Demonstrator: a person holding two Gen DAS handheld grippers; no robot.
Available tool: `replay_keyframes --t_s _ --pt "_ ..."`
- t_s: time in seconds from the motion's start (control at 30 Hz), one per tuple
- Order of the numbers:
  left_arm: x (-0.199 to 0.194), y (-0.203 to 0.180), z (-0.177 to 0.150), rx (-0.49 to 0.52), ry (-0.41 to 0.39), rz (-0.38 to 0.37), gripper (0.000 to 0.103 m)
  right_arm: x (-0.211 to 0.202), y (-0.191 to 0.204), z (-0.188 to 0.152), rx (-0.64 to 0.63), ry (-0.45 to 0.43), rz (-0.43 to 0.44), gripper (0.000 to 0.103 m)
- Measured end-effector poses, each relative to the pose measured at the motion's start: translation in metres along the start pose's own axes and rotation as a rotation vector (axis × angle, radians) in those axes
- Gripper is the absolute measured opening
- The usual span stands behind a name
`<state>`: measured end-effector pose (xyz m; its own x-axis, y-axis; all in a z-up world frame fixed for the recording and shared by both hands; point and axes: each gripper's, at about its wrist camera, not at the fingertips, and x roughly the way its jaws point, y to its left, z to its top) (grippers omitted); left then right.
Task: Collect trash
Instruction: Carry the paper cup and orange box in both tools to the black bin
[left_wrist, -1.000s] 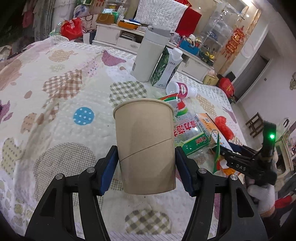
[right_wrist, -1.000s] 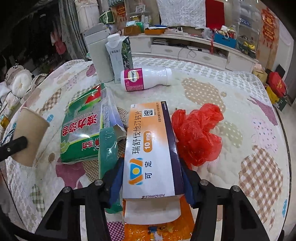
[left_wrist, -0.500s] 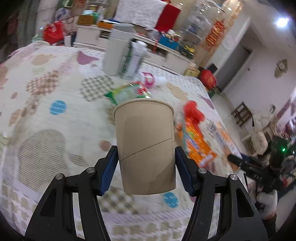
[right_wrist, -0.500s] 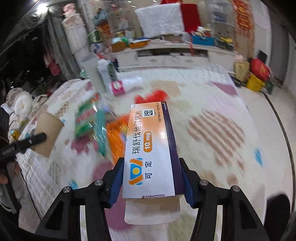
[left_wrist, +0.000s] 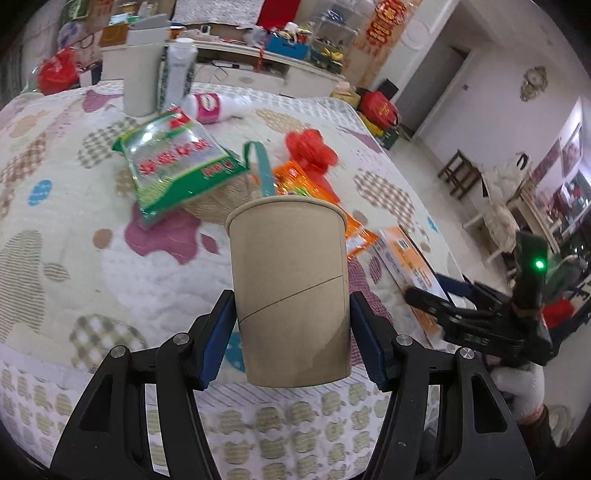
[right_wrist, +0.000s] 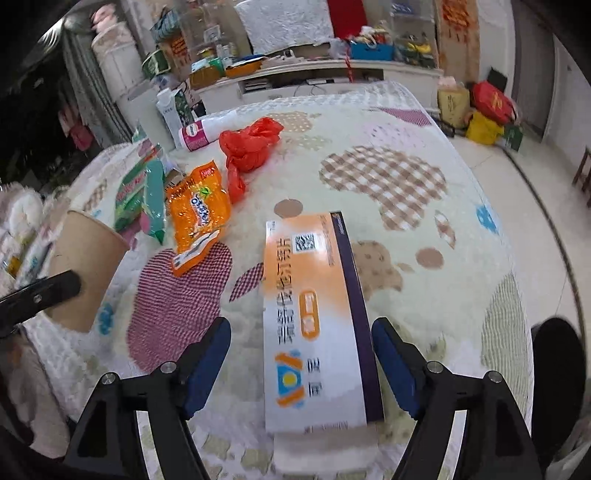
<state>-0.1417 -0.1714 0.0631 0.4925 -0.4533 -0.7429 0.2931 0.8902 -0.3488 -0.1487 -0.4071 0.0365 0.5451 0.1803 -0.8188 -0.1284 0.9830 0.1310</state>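
Note:
My left gripper (left_wrist: 291, 332) is shut on a brown paper cup (left_wrist: 288, 266), held upright above the near edge of the quilted cover (left_wrist: 74, 258). My right gripper (right_wrist: 299, 343) has its jaws opening. The orange and white medicine box (right_wrist: 314, 314) is between them, blurred, and the blue pads stand apart from its sides. In the left wrist view the same box (left_wrist: 410, 258) lies at the cover's right edge, in front of the right gripper (left_wrist: 439, 295). The right wrist view shows the cup (right_wrist: 85, 258) at far left.
Other trash lies on the cover: a green packet (left_wrist: 173, 162), an orange packet (right_wrist: 197, 210), a red plastic bag (right_wrist: 251, 144), a pink-labelled bottle (right_wrist: 199, 133). A tall white container (left_wrist: 142, 70) and a carton (left_wrist: 179, 70) stand behind. A dark round shape (right_wrist: 557, 354) sits beyond the cover's right edge.
Both grippers have swung away from the trash pile toward the cover's near right edge. The right jaws, shut on the box before, have spread and the box has slipped free. The cup stays gripped.

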Motion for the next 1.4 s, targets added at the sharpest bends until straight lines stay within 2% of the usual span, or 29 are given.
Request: replay_keyframes --t_s 0.03,0.07,0.2,0.63,1.03,1.4 --pt "0.002 -0.002 -0.001 0.003 0.004 -0.003 0.060 0.003 0.001 0.000 -0.008 -0.004 -0.012 0.066" --pt "0.004 -0.006 -0.002 0.008 0.008 -0.007 0.060 0.006 0.000 -0.001 -0.006 -0.014 -0.021 0.055" --pt "0.010 -0.017 -0.004 0.031 0.023 -0.016 0.060 0.000 -0.010 -0.006 0.031 -0.048 0.002 0.055" --pt "0.034 -0.080 0.002 0.140 0.037 -0.056 0.060 -0.057 -0.056 -0.027 0.124 -0.139 -0.021 0.055" --pt "0.059 -0.153 0.003 0.273 0.061 -0.109 0.060 -0.096 -0.118 -0.064 0.253 -0.175 -0.106 0.055" --pt "0.095 -0.213 -0.003 0.350 0.111 -0.169 0.060 -0.123 -0.178 -0.101 0.384 -0.185 -0.190 0.055"
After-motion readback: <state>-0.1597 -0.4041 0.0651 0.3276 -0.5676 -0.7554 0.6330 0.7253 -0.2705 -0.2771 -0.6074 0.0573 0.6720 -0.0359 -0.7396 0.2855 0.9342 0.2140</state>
